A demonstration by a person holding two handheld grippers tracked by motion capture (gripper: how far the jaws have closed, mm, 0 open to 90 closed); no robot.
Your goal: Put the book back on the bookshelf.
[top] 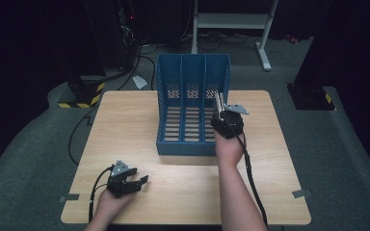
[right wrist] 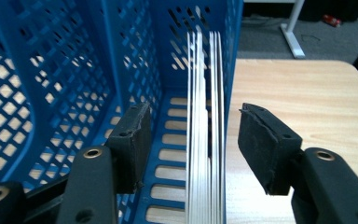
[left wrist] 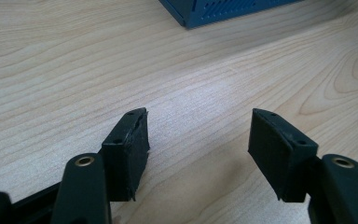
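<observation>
Thin booklets [right wrist: 204,135] stand filed in the blue rack's [top: 192,72] right slot, frame centre; right gripper [right wrist: 193,140] parted around them, left gripper [left wrist: 198,154] wide, empty.

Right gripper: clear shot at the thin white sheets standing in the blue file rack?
Probably yes. The right gripper already has its open jaws either side of the thin white sheets standing in the blue plastic file rack's right compartment; nothing blocks them, though the rack's side wall sits close.
</observation>
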